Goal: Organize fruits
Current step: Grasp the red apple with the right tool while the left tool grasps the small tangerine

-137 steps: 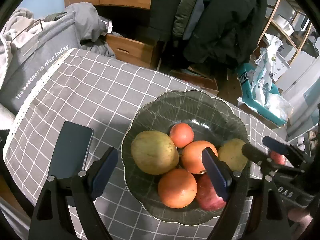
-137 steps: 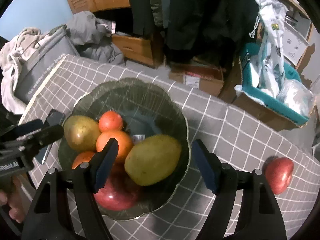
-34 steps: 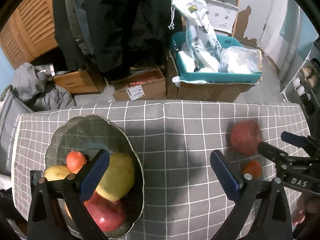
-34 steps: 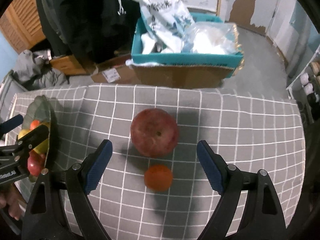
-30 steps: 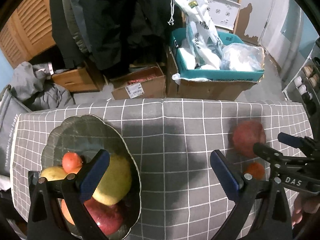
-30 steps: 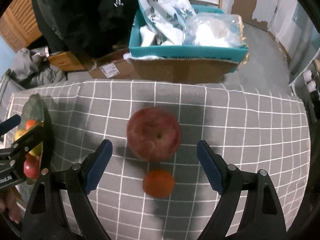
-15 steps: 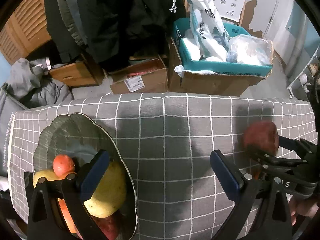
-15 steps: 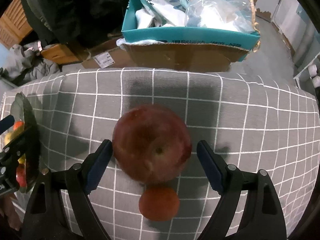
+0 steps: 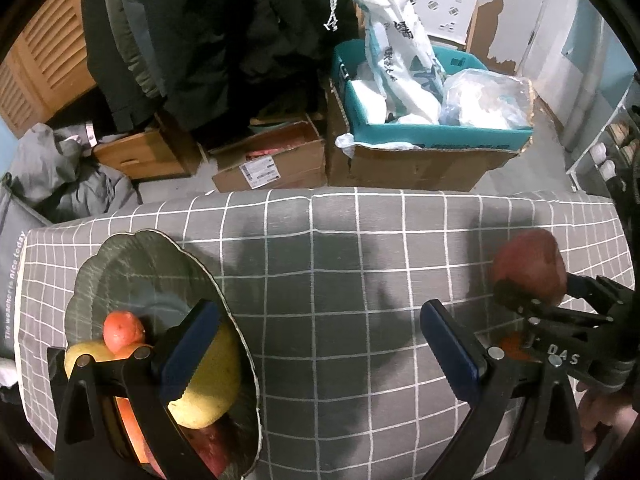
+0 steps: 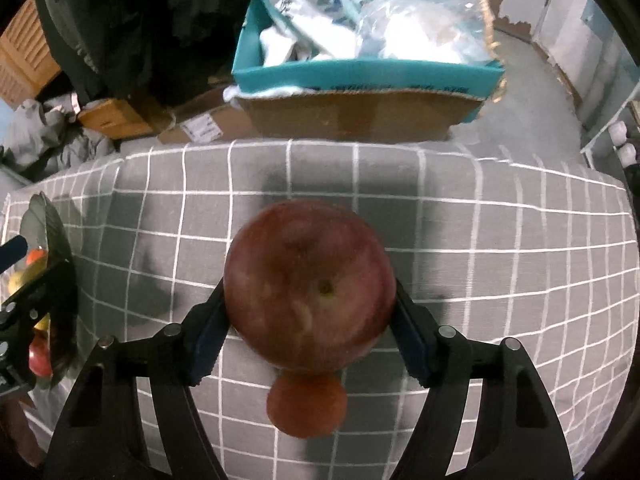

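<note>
My right gripper (image 10: 310, 330) is shut on a large red apple (image 10: 310, 292), its blue pads pressed against both sides. It also shows in the left wrist view (image 9: 528, 268), at the table's right. A small orange fruit (image 10: 306, 406) lies on the grey checked cloth just below the apple. My left gripper (image 9: 320, 354) is open and empty. Its left finger hangs over a dark green scalloped bowl (image 9: 132, 260) that holds a yellow mango (image 9: 212, 384), a small orange (image 9: 122, 330), and other fruit partly hidden.
The table's far edge (image 9: 360, 194) drops to a floor with cardboard boxes (image 9: 272, 164), a teal box of bags (image 9: 432, 120), hanging dark coats and a grey bag at the left. The grey checked cloth (image 9: 340, 280) lies between bowl and apple.
My right gripper has moved down onto the red apple and shut on it. My left gripper has drifted slightly, the bowl sliding lower left in its view.
</note>
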{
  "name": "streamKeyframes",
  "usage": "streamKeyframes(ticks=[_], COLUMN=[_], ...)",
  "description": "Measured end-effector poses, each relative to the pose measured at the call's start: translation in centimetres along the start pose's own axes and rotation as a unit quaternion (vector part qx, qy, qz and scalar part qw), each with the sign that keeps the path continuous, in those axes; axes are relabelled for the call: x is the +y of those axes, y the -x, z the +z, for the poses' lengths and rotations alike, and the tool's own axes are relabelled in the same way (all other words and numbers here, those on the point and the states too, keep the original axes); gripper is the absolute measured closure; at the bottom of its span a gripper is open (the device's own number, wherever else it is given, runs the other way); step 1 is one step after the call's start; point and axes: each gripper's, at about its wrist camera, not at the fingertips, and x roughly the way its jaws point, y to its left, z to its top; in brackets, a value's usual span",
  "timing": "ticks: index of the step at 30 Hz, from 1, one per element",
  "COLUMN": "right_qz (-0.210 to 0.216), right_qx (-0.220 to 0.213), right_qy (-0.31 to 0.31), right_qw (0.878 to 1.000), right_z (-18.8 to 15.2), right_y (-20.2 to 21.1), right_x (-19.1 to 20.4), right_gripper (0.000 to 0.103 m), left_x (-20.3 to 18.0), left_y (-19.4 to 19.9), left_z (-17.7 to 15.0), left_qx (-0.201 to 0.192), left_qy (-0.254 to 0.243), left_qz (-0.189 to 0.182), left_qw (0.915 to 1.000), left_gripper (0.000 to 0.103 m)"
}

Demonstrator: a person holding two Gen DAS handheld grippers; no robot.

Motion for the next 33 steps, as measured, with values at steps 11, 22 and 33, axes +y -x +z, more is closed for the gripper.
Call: streamKeyframes(ticks=[11,22,33], right_qz=[-0.025,-0.039,-0.046], right_qx=[-0.032,-0.037,-0.032], right_qy=[-0.022,-0.062,-0.081], right_qw=[0.999,0.997,0.995], right_z=[-3.0,-6.0,-8.2], right_y=[4.1,6.1,6.2], right_x=[-4.3,-9.1,-12.0], right_gripper=[0.029,0.029,0.029], left_x=[-4.7,-9.8,-13.2], left_y=[1.3,0.4,-1.3], left_z=[-1.0,-2.6,-4.4], left_qx=[-0.003,0.019,0.046], left_qy=[-0.037,-0.077,-0.101], left_qz=[-0.041,-0.070,-0.087], left_qw=[0.9985,0.9943,0.9899], left_gripper=[0.002,0.002,0.002])
